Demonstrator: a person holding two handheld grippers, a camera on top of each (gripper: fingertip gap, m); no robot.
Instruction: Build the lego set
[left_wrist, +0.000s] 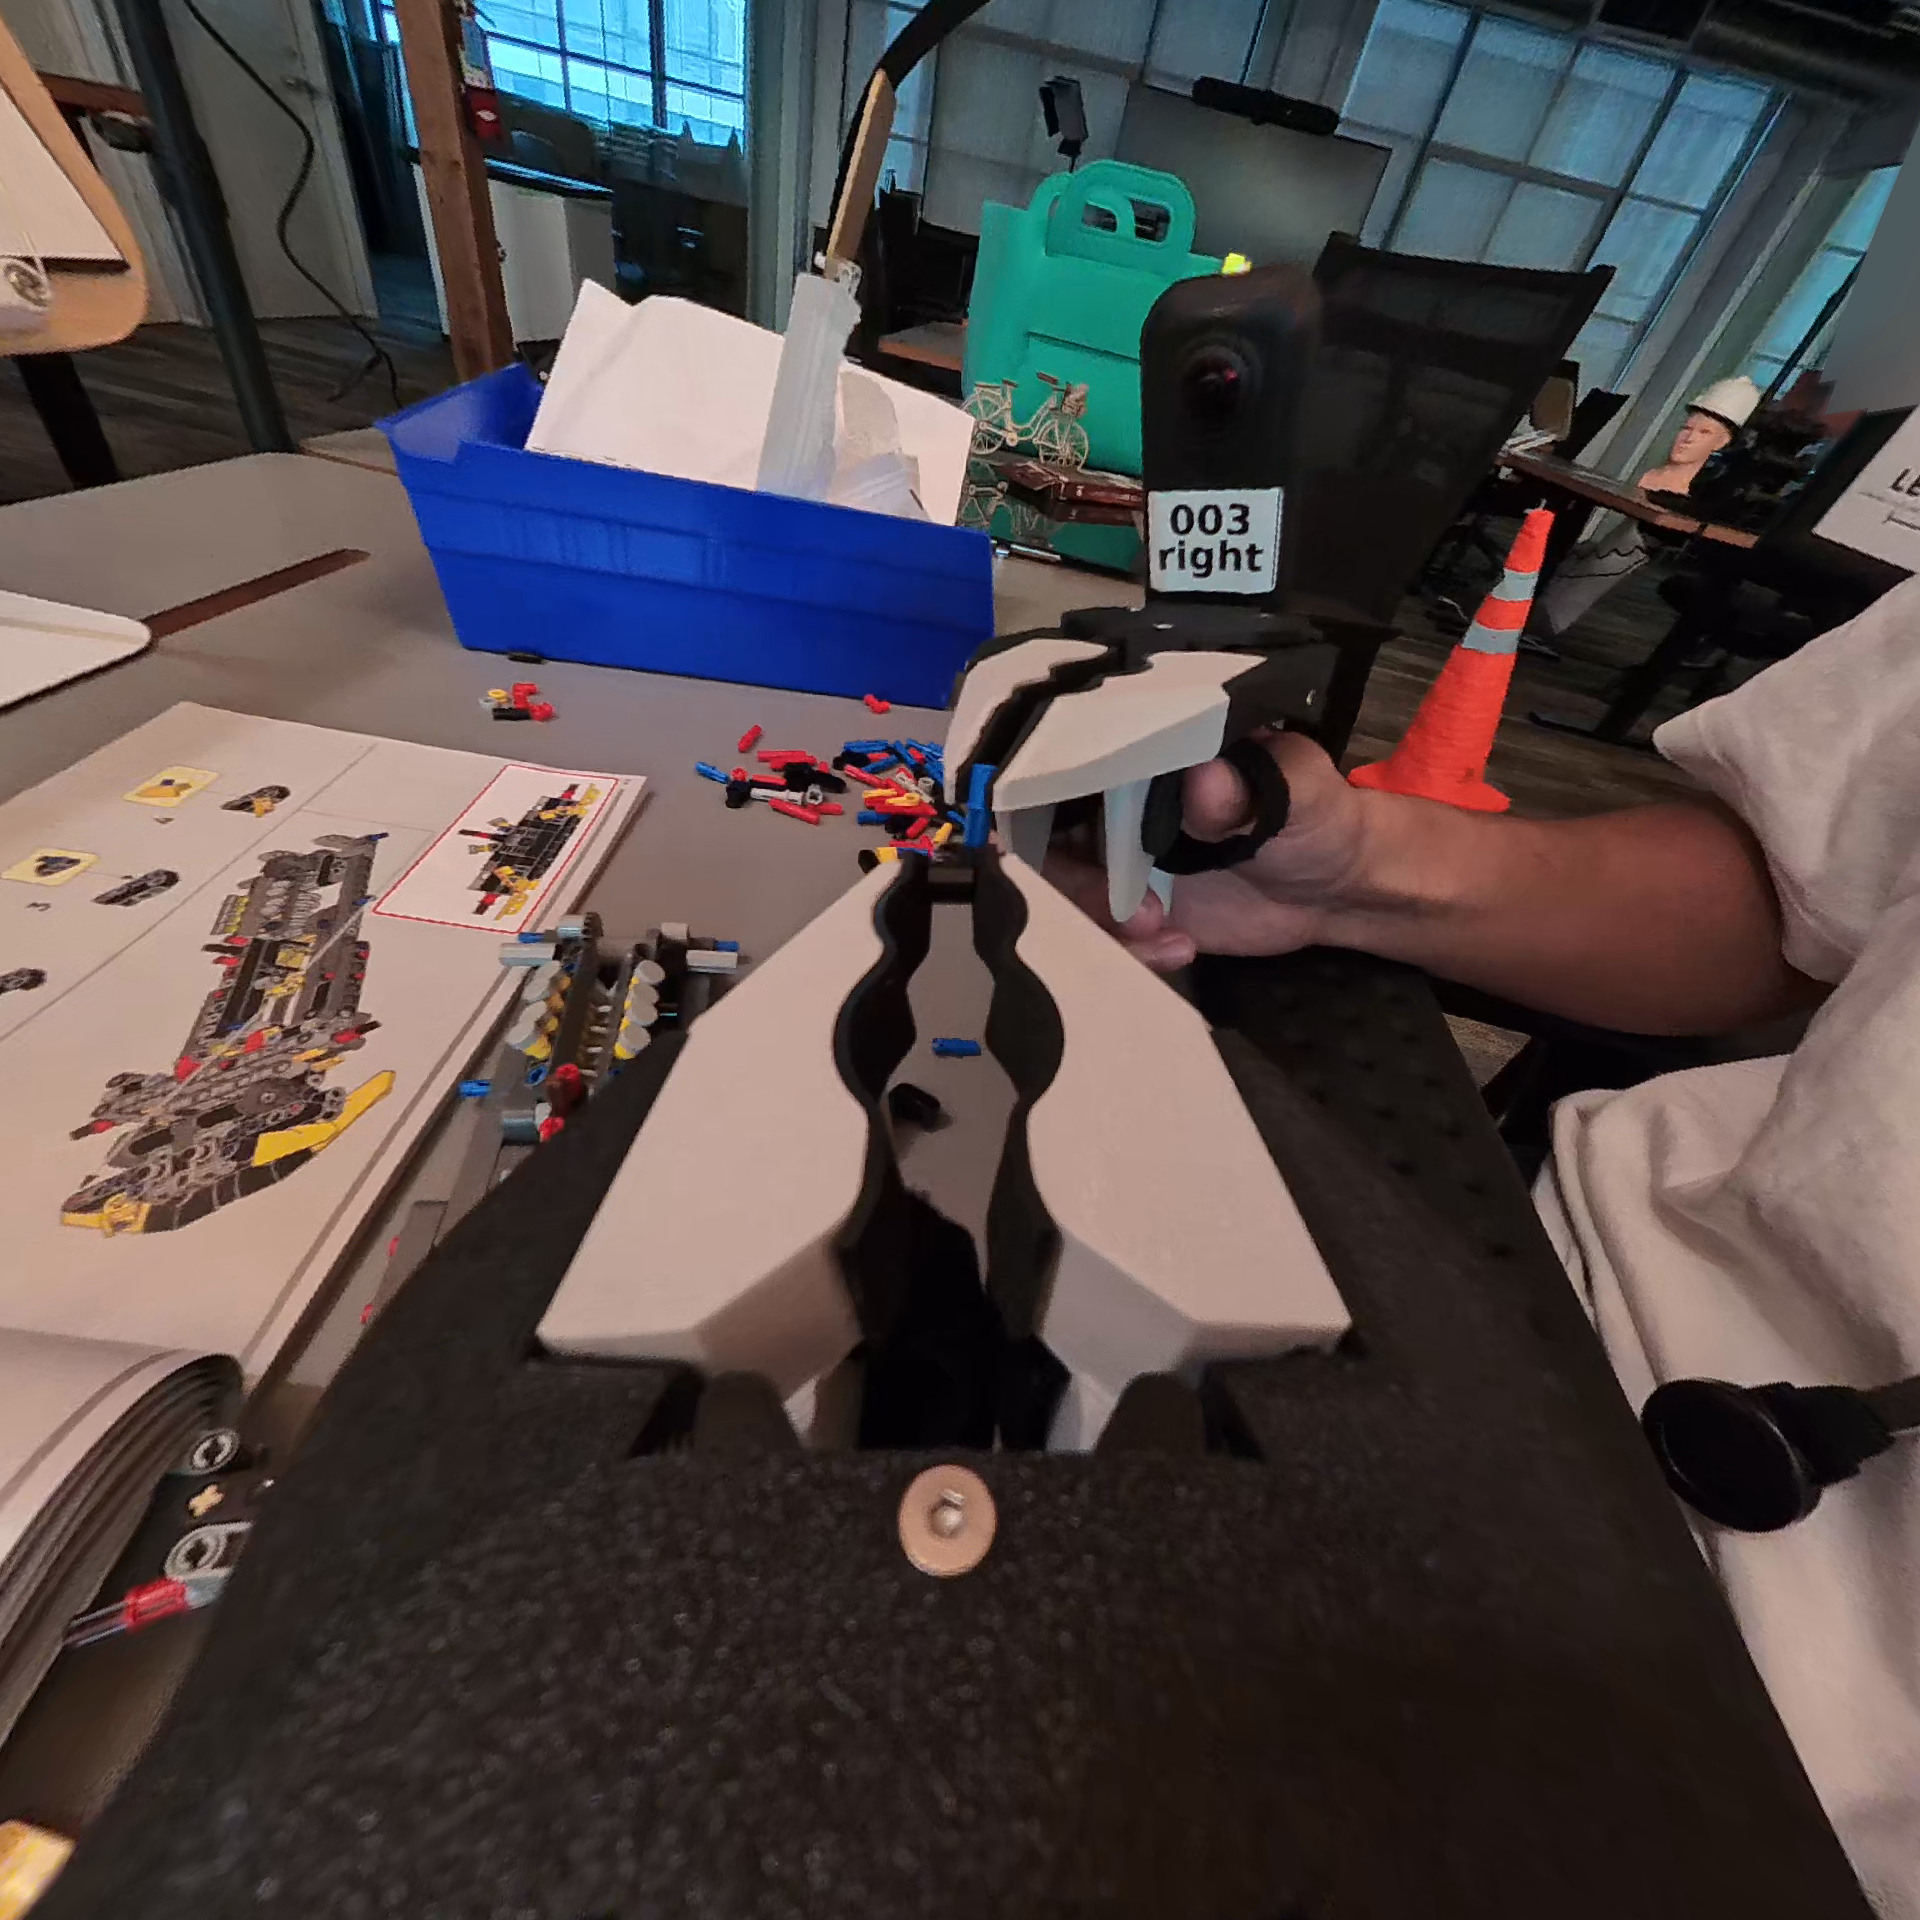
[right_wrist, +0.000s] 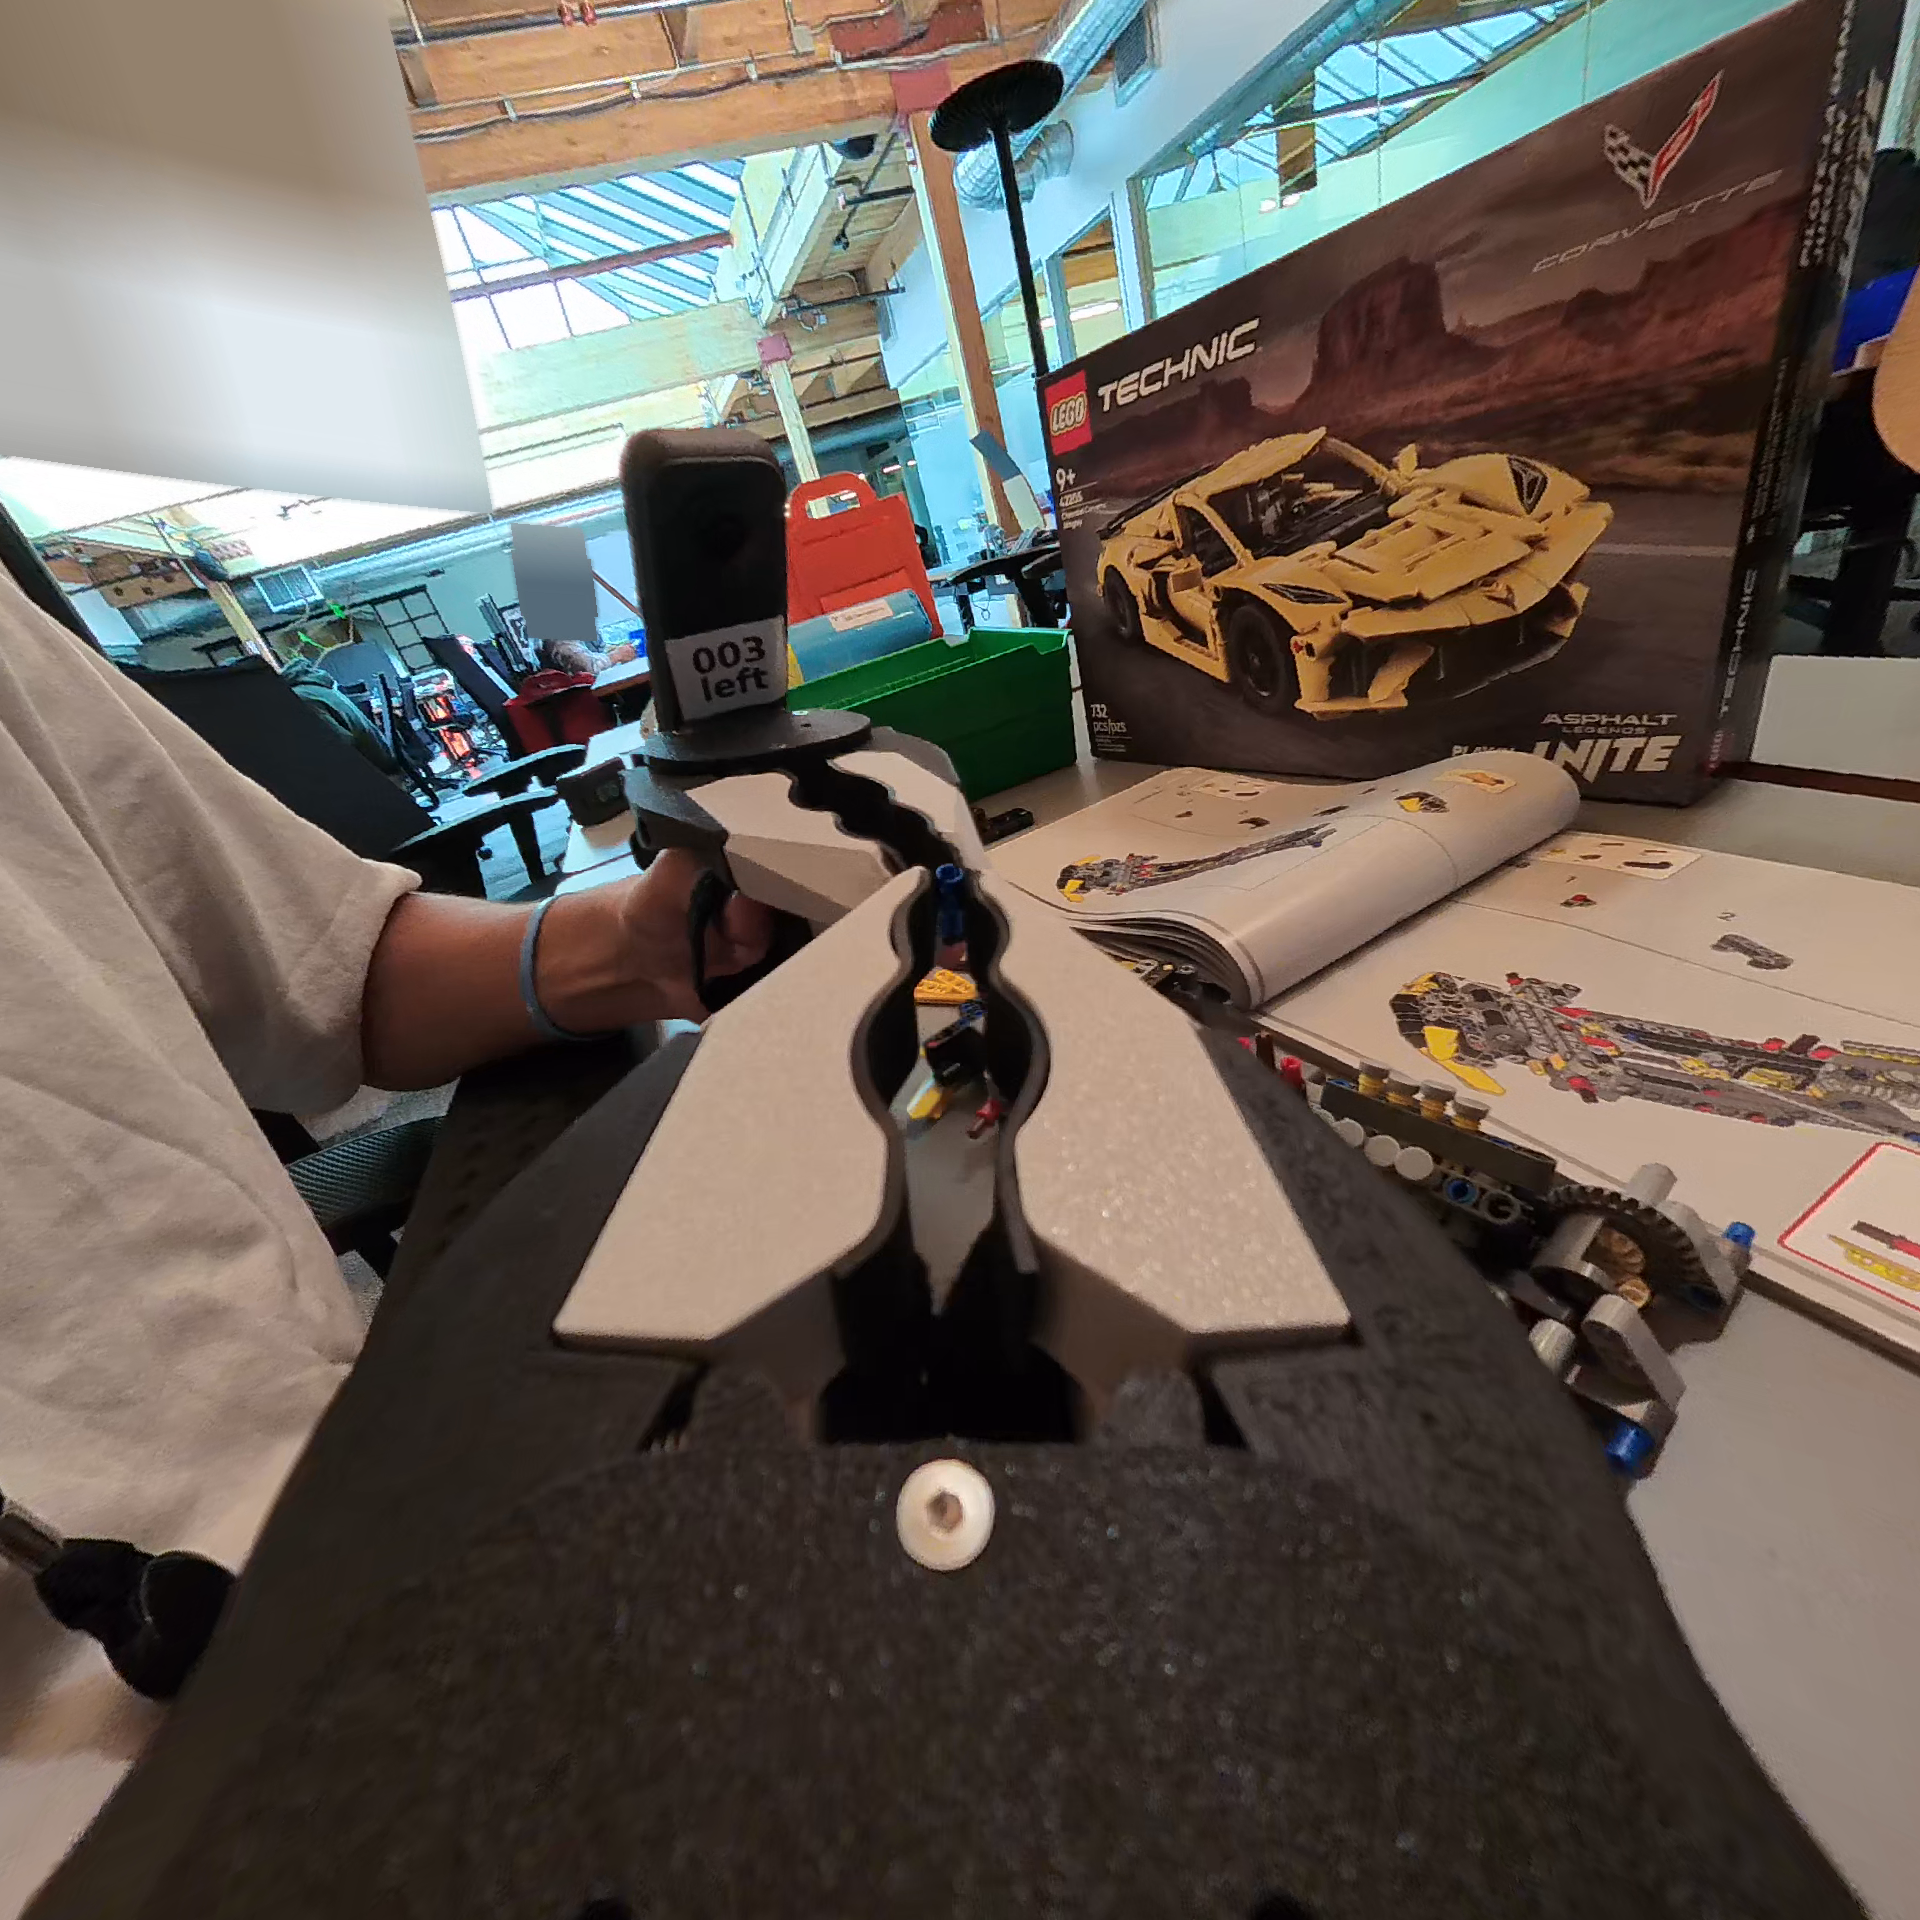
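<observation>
My left gripper (left_wrist: 951, 871) is shut on a small black piece (left_wrist: 950, 885) just above the table. My right gripper (right_wrist: 951, 883) is shut on a blue pin (right_wrist: 948, 896), held upright. In the left wrist view the right gripper (left_wrist: 971, 795) comes in from the right, and its blue pin (left_wrist: 978, 805) touches the top of the black piece. In the right wrist view the left gripper (right_wrist: 961, 857) meets mine tip to tip, and the black piece is hidden. The partly built chassis (left_wrist: 592, 997) (right_wrist: 1507, 1174) lies beside the open instruction booklet (left_wrist: 260, 987) (right_wrist: 1558, 935).
A pile of loose red, blue and black pins (left_wrist: 831, 790) lies behind the grippers. A blue bin (left_wrist: 707, 561) with paper bags stands at the back, and an orange cone (left_wrist: 1475, 675) to the right. The set's box (right_wrist: 1403, 520) and a green bin (right_wrist: 966, 696) stand behind the booklet. Both grippers' tips are close together, under 4 cm apart.
</observation>
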